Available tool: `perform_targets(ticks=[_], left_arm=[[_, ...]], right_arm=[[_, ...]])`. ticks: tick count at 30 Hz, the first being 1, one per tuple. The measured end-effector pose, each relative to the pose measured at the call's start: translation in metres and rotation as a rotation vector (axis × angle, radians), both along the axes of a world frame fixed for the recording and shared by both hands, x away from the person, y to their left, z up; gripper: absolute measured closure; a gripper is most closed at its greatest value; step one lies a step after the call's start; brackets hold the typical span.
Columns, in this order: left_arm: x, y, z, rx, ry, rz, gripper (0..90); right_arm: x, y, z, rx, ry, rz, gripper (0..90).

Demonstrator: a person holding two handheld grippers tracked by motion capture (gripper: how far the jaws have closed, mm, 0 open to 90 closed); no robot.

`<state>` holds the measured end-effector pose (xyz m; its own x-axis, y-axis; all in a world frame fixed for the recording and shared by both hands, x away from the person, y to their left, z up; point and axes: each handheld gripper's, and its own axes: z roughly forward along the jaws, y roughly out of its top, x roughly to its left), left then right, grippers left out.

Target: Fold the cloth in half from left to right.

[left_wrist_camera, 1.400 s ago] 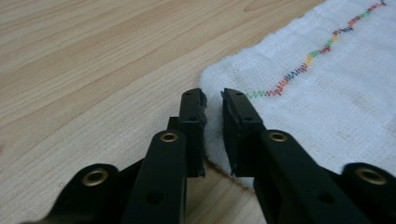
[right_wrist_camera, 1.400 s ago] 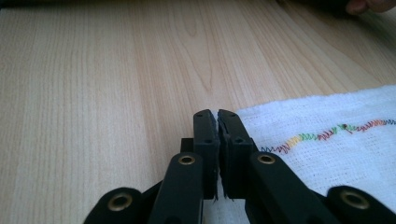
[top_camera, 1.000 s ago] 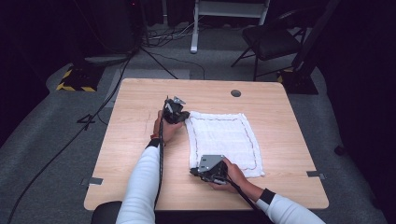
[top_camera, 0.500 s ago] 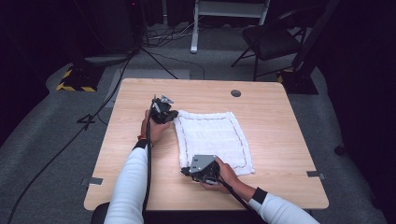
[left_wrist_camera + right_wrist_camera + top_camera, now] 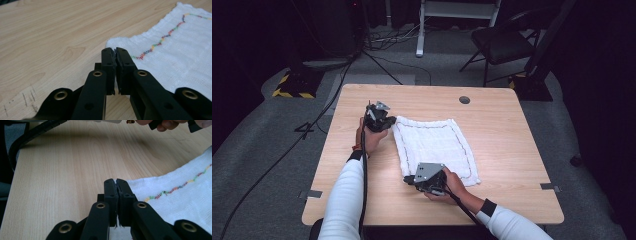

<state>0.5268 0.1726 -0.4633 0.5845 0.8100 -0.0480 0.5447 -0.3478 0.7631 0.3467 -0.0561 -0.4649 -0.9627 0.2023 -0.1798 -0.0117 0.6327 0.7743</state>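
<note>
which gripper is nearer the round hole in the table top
Left. The left gripper sits at the cloth's far left corner; the right gripper is at its near edge, farther from the hole.

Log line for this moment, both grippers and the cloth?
left gripper: shut on cloth corner | right gripper: shut on cloth edge | white cloth: flat on table

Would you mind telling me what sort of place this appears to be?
Probably a studio or lab for recording: a lone wooden table stands on grey carpet, with cables across the floor, a stand base and a black chair behind in the dark.
</note>
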Motion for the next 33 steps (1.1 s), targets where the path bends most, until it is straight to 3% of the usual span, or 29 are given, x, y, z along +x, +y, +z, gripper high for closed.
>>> perform_targets(ticks=[4,10,19,33], left_arm=[[0.000,-0.006,0.005,-0.018,-0.023,-0.001,85.6],[0.002,-0.020,0.011,-0.010,-0.045,0.008,85.7],[0.007,-0.047,0.015,-0.019,-0.056,-0.022,85.9],[0.010,-0.082,0.024,-0.013,-0.071,-0.047,86.1]], right_arm=[[0.000,-0.006,0.005,0.013,-0.007,-0.007,88.0],[0.003,-0.022,0.015,0.046,-0.008,-0.034,88.0],[0.003,-0.058,0.023,0.062,-0.010,-0.084,88.0],[0.002,-0.097,0.030,0.075,-0.009,-0.154,88.1]])
